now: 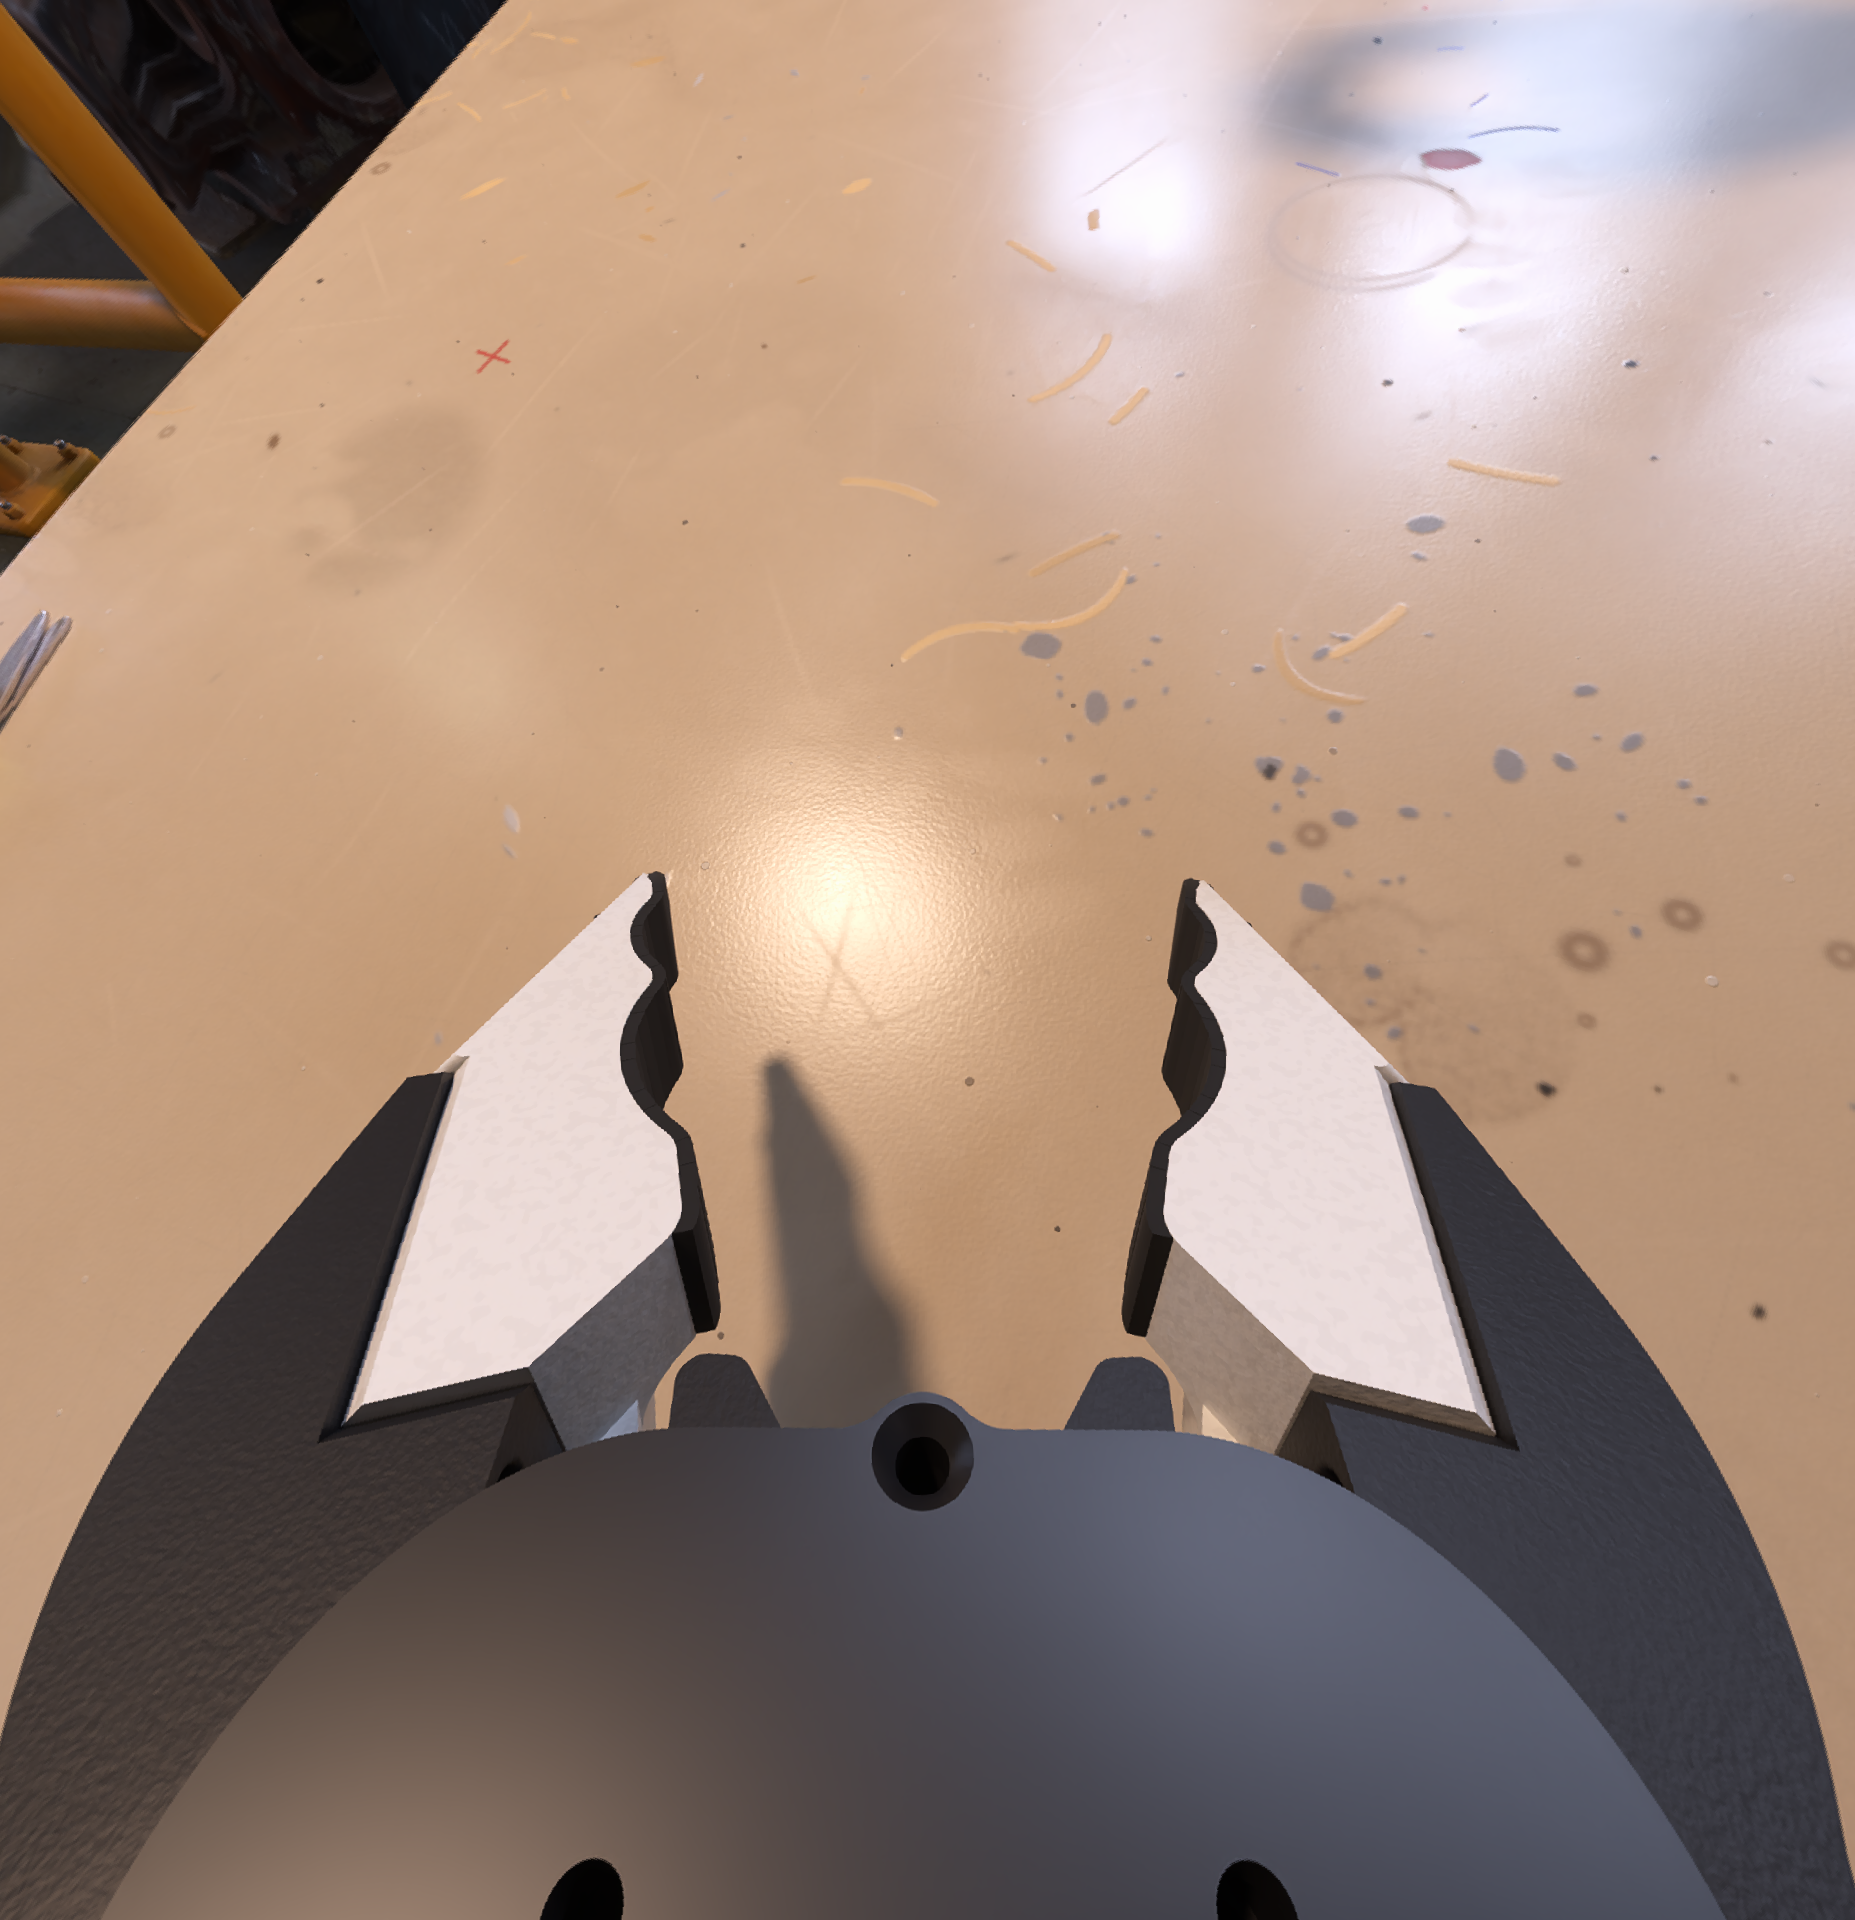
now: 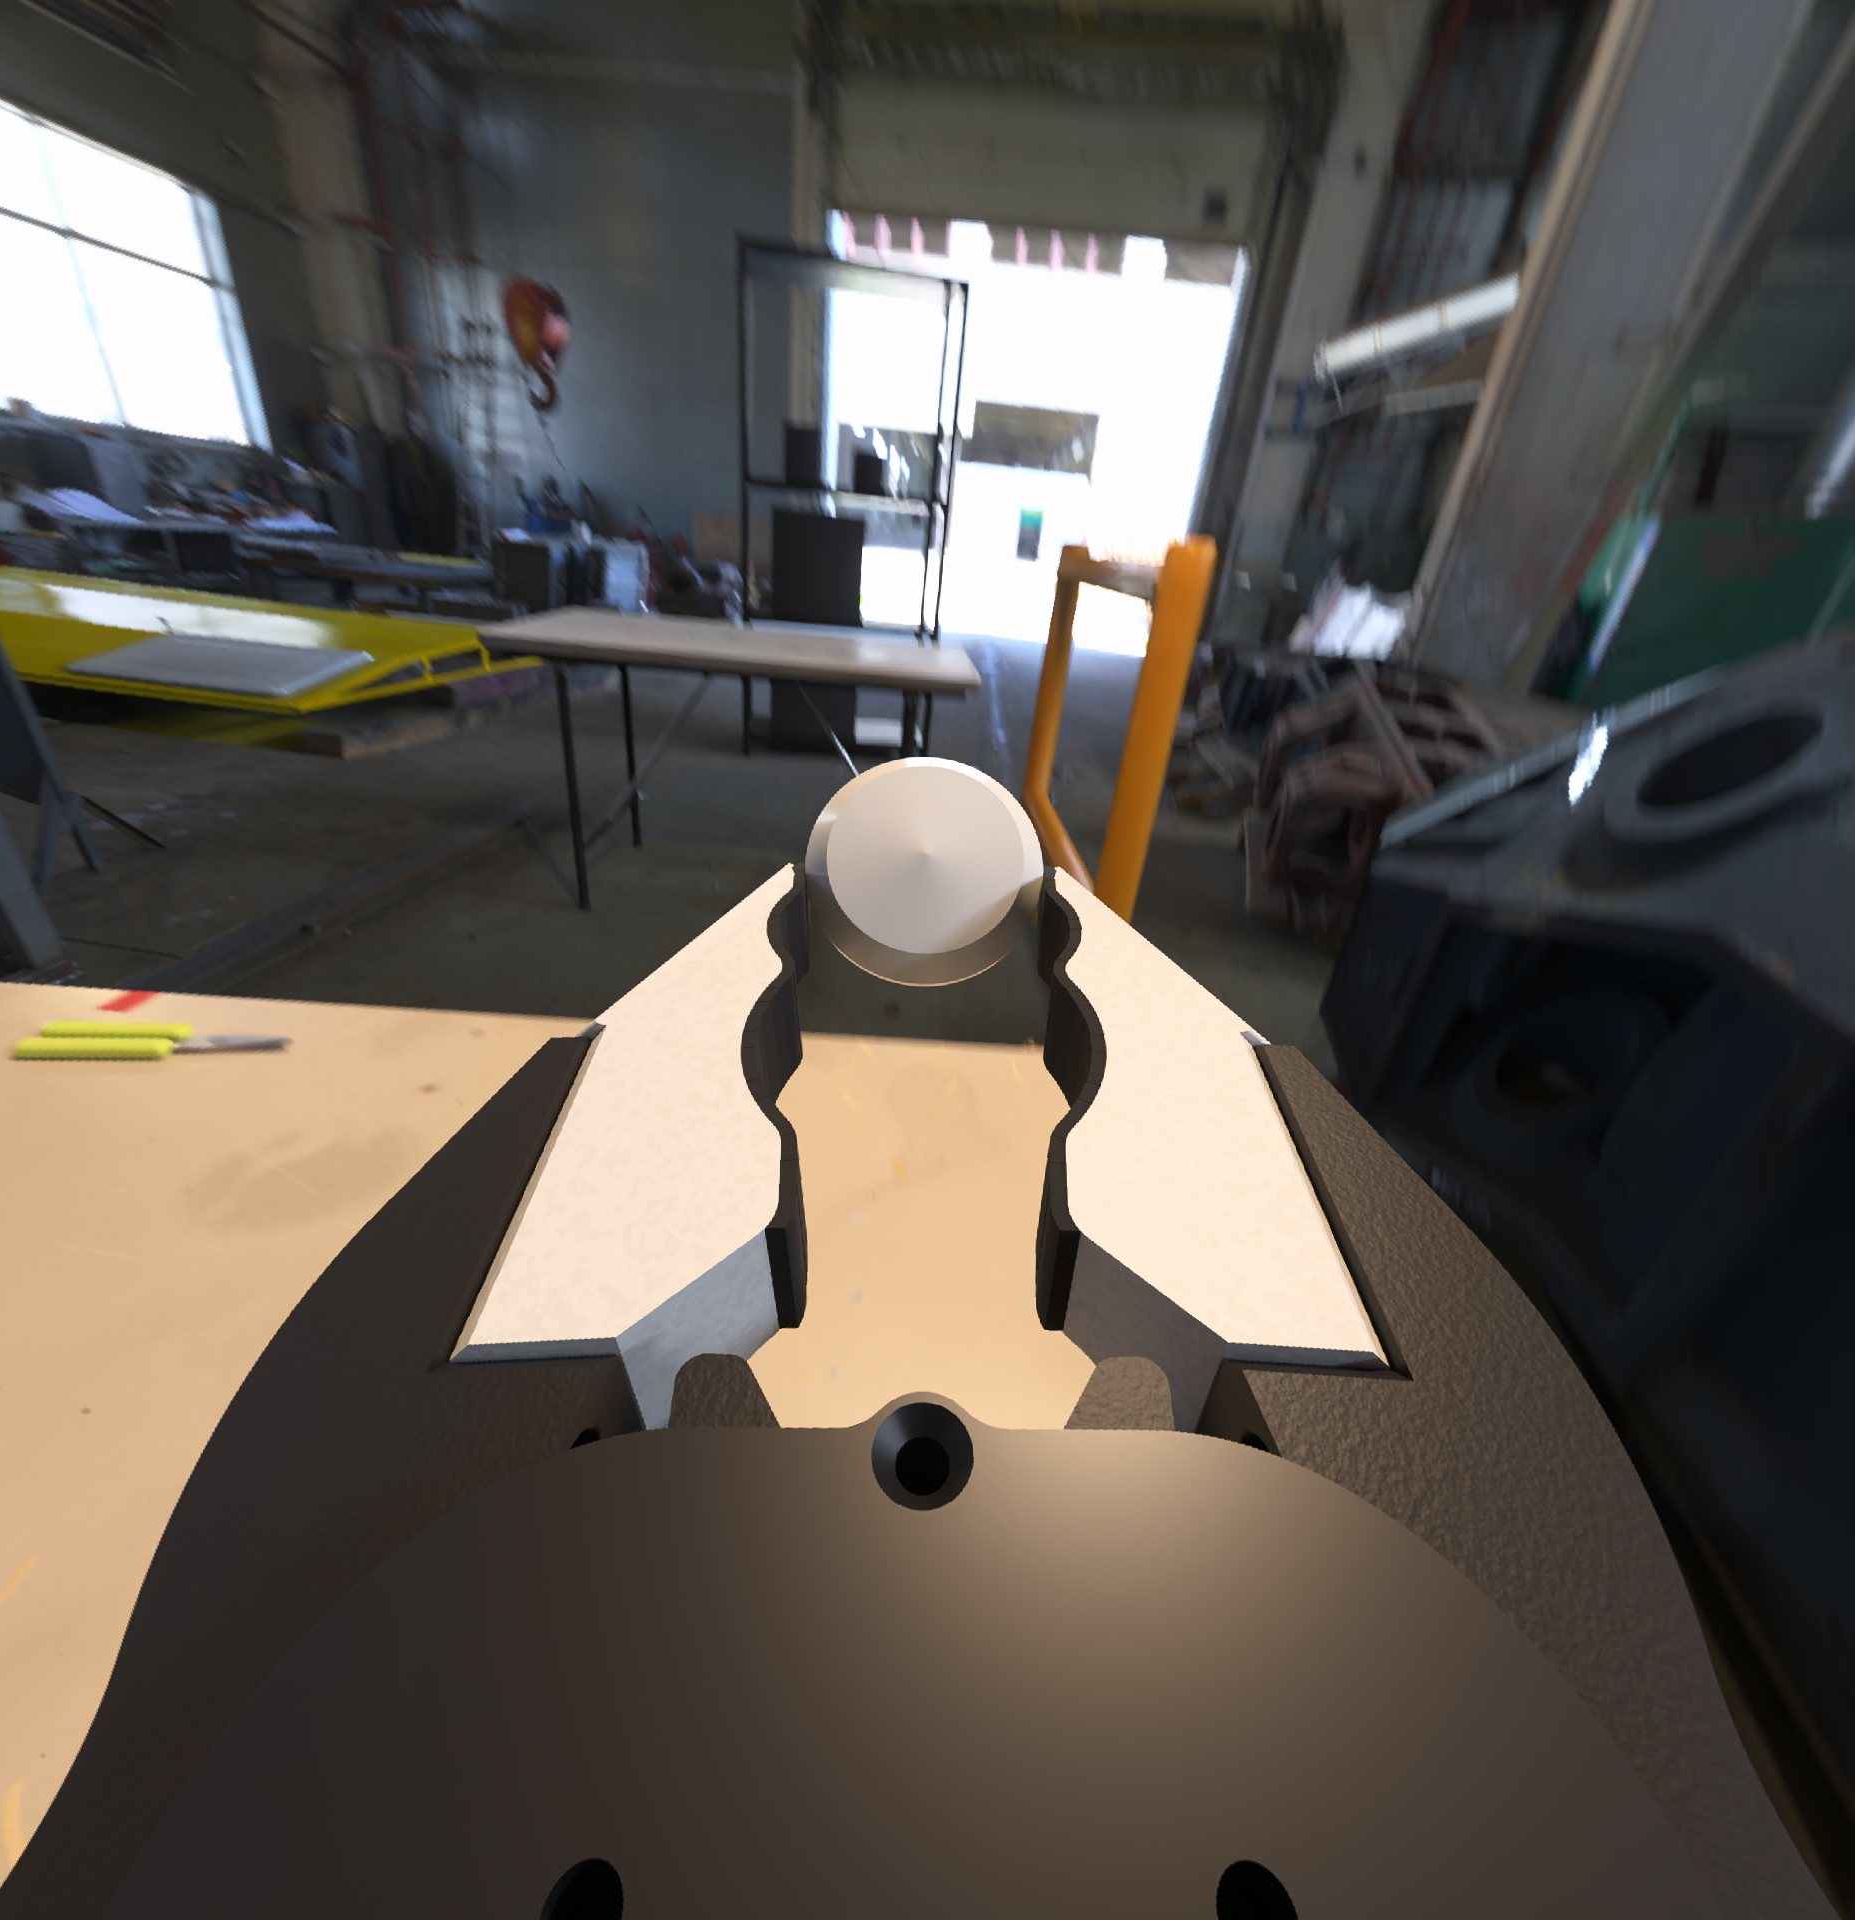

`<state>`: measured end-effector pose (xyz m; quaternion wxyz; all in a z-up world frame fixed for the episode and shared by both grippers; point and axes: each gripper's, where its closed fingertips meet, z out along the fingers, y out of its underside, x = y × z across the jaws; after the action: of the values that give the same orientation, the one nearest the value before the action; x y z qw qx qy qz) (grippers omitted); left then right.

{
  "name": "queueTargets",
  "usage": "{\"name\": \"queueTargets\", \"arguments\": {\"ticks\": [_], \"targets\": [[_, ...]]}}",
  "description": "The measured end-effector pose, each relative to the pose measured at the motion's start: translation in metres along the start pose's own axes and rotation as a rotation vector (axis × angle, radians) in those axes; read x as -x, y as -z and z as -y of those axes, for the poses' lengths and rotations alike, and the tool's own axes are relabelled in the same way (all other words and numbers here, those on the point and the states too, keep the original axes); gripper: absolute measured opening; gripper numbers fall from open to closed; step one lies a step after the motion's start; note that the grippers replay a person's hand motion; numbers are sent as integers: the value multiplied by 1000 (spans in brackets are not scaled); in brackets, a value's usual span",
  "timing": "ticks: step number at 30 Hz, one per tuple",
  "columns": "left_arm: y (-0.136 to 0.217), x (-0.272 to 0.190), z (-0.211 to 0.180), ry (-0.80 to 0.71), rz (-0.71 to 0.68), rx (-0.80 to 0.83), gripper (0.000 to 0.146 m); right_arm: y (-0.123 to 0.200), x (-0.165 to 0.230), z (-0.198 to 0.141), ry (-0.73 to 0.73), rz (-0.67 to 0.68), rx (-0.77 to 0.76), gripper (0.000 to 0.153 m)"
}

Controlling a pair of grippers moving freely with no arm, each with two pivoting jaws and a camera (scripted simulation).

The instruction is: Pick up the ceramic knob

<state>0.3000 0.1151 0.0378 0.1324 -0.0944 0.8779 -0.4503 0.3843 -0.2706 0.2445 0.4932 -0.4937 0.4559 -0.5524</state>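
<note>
Left wrist view: left gripper w/ white fingers and dark pads hangs over the scuffed, paint-speckled tan tabletop, jaws spread wide, nothing between them.

Right wrist view: right gripper pinches the round white ceramic knob at its fingertips, lifted clear above the table edge. Yellow-handled pliers lie far left on the table.

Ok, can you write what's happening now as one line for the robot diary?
right hand-held gripper: shut on ceramic knob, lifted above table | left hand-held gripper: open, empty, over table | yellow-handled pliers: untouched
</note>
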Motion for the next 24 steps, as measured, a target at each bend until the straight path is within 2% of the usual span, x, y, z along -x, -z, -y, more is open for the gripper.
{"name": "queueTargets", "arguments": {"ticks": [5,10,15,24], "targets": [[-1,0,-1,-3,-1,13,96,-14,-23,-69,-100,-67,165,44],[-2,0,-2,-1,-3,23,96,-22,-22,-103,-116,-41,295,44],[-2,-1,-2,-21,6,18,96,-26,-17,-118,-129,-13,334,44],[-2,-1,-2,-23,5,17,96,-23,-25,-120,-211,-1,291,44]]}}
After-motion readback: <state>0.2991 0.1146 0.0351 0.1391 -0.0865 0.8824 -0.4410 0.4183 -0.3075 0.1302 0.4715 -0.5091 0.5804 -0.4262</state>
